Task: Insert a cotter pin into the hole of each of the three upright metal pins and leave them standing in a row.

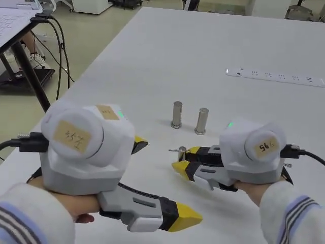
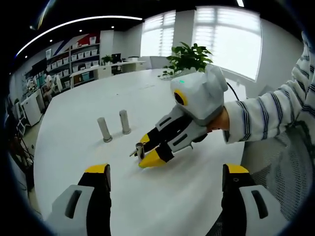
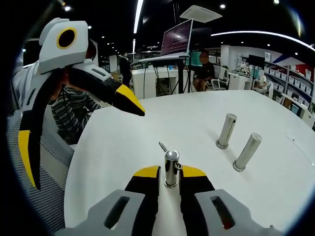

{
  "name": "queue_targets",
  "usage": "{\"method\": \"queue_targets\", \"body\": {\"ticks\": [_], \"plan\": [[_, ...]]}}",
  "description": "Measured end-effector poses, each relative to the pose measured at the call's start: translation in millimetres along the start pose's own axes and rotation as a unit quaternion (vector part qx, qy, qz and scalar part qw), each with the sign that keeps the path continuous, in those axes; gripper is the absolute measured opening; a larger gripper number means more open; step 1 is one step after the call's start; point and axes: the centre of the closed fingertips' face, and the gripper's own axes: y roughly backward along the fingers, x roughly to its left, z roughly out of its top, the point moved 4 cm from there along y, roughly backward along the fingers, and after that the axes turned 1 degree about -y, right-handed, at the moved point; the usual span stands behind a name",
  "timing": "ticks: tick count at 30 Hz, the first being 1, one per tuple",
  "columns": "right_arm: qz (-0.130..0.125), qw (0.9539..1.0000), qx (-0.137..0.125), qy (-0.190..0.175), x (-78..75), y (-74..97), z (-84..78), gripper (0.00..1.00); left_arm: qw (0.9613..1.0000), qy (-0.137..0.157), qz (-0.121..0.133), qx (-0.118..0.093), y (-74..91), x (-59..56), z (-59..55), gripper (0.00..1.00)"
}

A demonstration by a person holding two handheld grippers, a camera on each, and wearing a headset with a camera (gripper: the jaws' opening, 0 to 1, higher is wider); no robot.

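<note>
Steel pin (image 3: 171, 169), with a cotter pin (image 3: 164, 146) crossing its top, is being pinched between the closed fingers (image 3: 146, 173) of the right gripper (image 3: 170, 173) over the white bench (image 3: 123, 132). A second pin (image 1: 176, 114) and a third pin (image 1: 201, 121) are standing side by side nearby. The left gripper (image 2: 166, 169) is hovering with its fingers spread wide, holding nothing.

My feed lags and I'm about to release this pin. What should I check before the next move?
1. Right gripper shut on the held pin: ok.
2. Cotter pin through the held pin's top: ok.
3. Held pin's base seated on the table: cannot tell, the jaws hide it.
4. Left free pin and right free pin upright: ok.
5. Cotter pins in both free pins: not ok, none visible.
6. Left gripper open and empty: ok.
</note>
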Motion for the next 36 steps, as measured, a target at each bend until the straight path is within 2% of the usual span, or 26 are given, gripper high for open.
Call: {"method": "queue_targets", "body": {"ticks": [2, 6, 8, 12, 14, 20, 24, 29, 31, 33, 34, 36], "plan": [[0.000, 1.0000, -0.001, 0.000, 0.5, 4.7, 2.3, 0.16, 0.9999, 0.011, 0.004, -0.012, 0.8, 1.8, 3.7, 0.93], [-0.003, 0.9999, -0.007, -0.007, -1.1, 22.5, 6.6, 0.26, 0.9996, 0.012, 0.011, -0.024, 2.8, 4.6, 7.8, 0.92], [0.008, 0.9997, -0.017, -0.014, 1.4, 33.5, 7.8, 0.31, 0.9995, 0.015, 0.009, -0.028, 3.0, 5.0, 8.9, 0.92], [0.005, 0.9999, -0.004, -0.009, 2.6, 55.3, 1.9, 0.48, 0.9992, 0.018, 0.006, -0.036, 3.4, 4.6, 11.5, 0.92], [0.006, 0.9999, -0.002, -0.016, 2.8, 65.4, 0.0, 0.54, 0.9990, 0.021, 0.006, -0.039, 3.5, 4.7, 12.9, 0.92], [-0.015, 0.9982, -0.002, -0.058, 1.7, 99.3, -5.7, 0.73, 0.9985, 0.023, 0.008, -0.048, 3.8, 6.9, 16.6, 0.92], [-0.035, 0.9954, -0.009, -0.089, 2.3, 119.3, -6.3, 0.85, 0.9987, 0.019, 0.006, -0.046, 3.8, 7.4, 17.0, 0.92], [-0.059, 0.9912, -0.009, -0.118, 1.3, 139.2, -10.3, 0.94, 0.9987, 0.018, 0.003, -0.048, 3.4, 8.1, 19.2, 0.92], [-0.066, 0.9896, -0.030, -0.124, 2.0, 146.0, -7.1, 0.98, 0.9987, 0.018, 0.003, -0.047, 3.5, 8.2, 19.7, 0.92], [-0.069, 0.9843, -0.057, -0.152, 3.2, 151.6, -2.3, 0.98, 0.9987, 0.019, 0.002, -0.047, 3.3, 8.2, 20.2, 0.92], [-0.074, 0.9828, -0.061, -0.158, 2.6, 154.1, -2.1, 0.98, 0.9988, 0.019, 0.002, -0.046, 3.3, 8.4, 20.3, 0.92], [-0.085, 0.9800, -0.051, -0.173, 1.9, 157.7, -5.7, 0.98, 0.9986, 0.019, 0.003, -0.048, 3.6, 9.3, 21.6, 0.91]]}}
